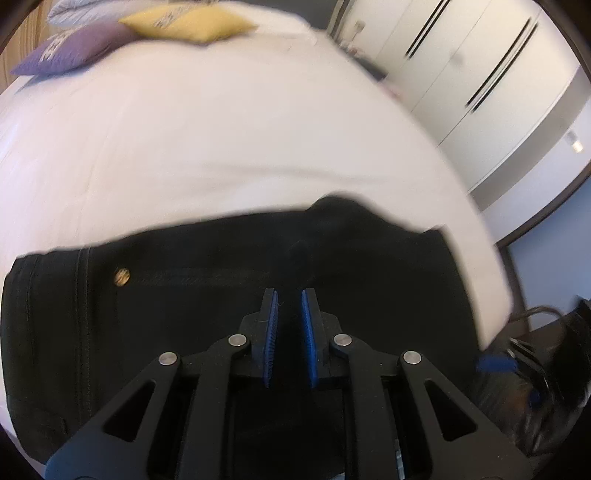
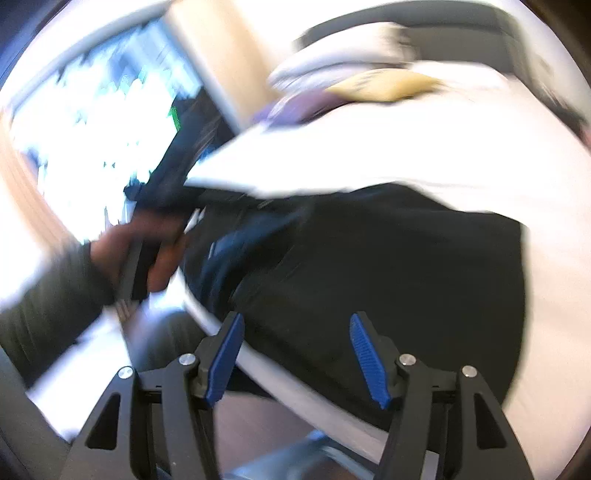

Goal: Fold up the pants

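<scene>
Black pants (image 1: 221,280) lie on a white bed (image 1: 184,147), with a brass waist button (image 1: 122,276) at the left. My left gripper (image 1: 290,295) hovers over the pants, its blue pads a narrow gap apart, with nothing visibly between them. In the blurred right wrist view the pants (image 2: 388,277) spread across the bed's near edge. My right gripper (image 2: 297,321) is wide open and empty just above the pants' near edge. The person's left hand (image 2: 147,251) and the other gripper show at the left.
Purple (image 1: 70,50) and yellow (image 1: 192,24) cushions lie at the bed's far end. White wardrobe doors (image 1: 461,74) stand to the right. Dark cables and gear (image 1: 546,354) sit on the floor by the bed's right edge. A bright window (image 2: 92,129) is at the left.
</scene>
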`<state>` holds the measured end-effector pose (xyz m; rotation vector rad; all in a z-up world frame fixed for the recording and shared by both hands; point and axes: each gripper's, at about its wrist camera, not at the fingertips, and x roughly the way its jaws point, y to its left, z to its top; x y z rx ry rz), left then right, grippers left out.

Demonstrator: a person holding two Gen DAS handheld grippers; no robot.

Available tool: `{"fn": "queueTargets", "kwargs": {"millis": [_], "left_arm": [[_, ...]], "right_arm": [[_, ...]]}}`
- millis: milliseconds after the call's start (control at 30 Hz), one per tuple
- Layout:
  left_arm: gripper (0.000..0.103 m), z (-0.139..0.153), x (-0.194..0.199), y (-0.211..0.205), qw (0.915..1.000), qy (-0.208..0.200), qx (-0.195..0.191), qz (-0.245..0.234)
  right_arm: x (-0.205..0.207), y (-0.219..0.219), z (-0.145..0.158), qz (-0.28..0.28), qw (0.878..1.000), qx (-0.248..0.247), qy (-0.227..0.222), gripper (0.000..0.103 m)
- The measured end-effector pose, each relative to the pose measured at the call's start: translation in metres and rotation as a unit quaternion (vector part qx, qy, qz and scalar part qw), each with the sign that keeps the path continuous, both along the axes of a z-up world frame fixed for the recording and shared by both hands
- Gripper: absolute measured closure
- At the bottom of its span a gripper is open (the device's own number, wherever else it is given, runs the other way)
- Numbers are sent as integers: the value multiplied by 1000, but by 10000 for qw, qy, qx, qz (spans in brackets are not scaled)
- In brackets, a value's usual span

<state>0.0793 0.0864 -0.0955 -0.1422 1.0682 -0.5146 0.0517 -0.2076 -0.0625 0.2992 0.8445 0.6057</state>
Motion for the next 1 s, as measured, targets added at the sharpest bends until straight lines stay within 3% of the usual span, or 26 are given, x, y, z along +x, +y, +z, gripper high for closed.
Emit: {"fn": "queueTargets", "kwargs": {"millis": [100, 167, 233, 267, 300, 333, 367, 433, 500, 600, 633, 733, 833, 900, 933, 1000], "left_arm": [[90, 12, -12, -43, 9984, -177, -297, -448], [90, -1, -24, -75, 9953, -33, -452, -852], [90, -26, -33, -81, 9941, 272, -458, -943], [90, -47, -37, -84, 9938, 531, -413, -883], [91, -61, -42, -89, 9935, 707, -407, -798], [91, -70, -48, -83, 9936, 679, -574, -694], [91, -70, -60, -76, 9940, 472, -755, -639], [90, -70, -70, -71, 9939, 424, -786, -640], [90, -68, -76, -62, 9932, 513, -922, -497], [90, -58, -77, -70, 9957, 310, -773, -404], [90, -50, -77, -76, 9959, 221, -769, -426], [90, -40, -70, -95, 9933, 86, -1026, -526], [90, -44, -69, -108, 9907, 114, -1176, -674], [90, -68, -65, -125, 9933, 357, -882, -654], [90, -73, -64, -126, 9927, 383, -943, -642], [90, -77, -67, -119, 9905, 308, -1198, -596]], "right_arm": [[10, -60, -17, -665, 9896, 1178, 487, 39], [8, -86, -48, -856, 9761, 1766, 936, 39], [10, -98, -79, -989, 9675, 1902, 1340, 43], [3, -105, -94, -970, 9628, 2079, 1428, 50], [-5, -111, -98, -994, 9633, 2161, 1245, 70], [-14, -114, -101, -1060, 9649, 2095, 1179, 83], [-24, -117, -110, -1075, 9618, 2159, 1294, 84], [-38, -118, -111, -1086, 9589, 2225, 1384, 84], [-39, -118, -106, -1055, 9634, 1991, 1456, 79], [-26, -118, -81, -969, 9715, 1853, 1117, 50], [-19, -110, -73, -957, 9713, 1925, 1015, 43], [20, -91, -65, -848, 9651, 2300, 922, 37], [70, -58, -81, -450, 9558, 2653, 1188, 31], [102, -50, -116, -610, 9525, 2379, 1800, 35], [116, -48, -125, -748, 9503, 2304, 1954, 50], [127, -61, -131, -965, 9437, 2478, 1969, 61]]}}
